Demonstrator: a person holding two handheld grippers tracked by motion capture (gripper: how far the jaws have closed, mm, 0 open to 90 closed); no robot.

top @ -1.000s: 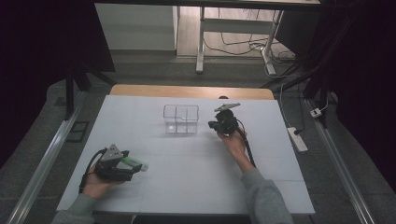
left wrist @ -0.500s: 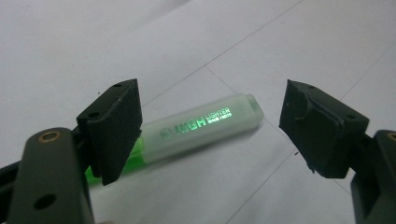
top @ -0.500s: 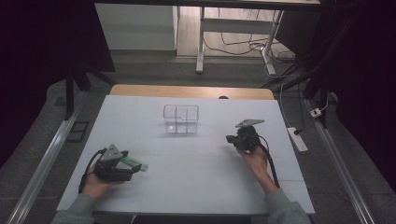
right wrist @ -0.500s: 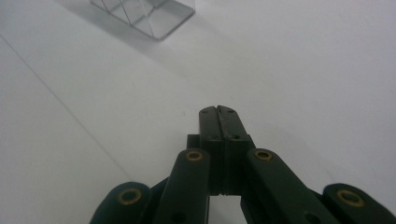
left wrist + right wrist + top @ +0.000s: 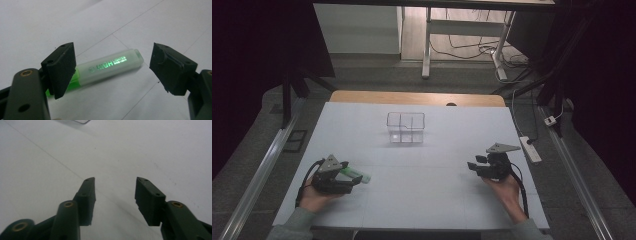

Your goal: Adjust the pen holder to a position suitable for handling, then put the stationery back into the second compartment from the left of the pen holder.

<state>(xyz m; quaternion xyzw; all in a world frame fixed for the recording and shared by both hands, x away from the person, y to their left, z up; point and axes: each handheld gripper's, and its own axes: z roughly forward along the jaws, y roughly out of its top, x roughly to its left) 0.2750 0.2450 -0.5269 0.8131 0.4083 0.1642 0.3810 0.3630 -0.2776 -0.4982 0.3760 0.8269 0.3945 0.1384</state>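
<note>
Highlighter [image 5: 105,68] lies between open left claw [image 5: 112,65] jaws, untouched; right claw [image 5: 115,197] just opened, empty; clear box [image 5: 406,127] well apart.

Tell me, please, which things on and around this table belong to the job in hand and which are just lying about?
In the job:
- green highlighter, lying on the table between the open left gripper jaws
- clear divided box
- right gripper, open and empty

Lying about:
- power strip beside the table
- cables on the floor behind
</note>
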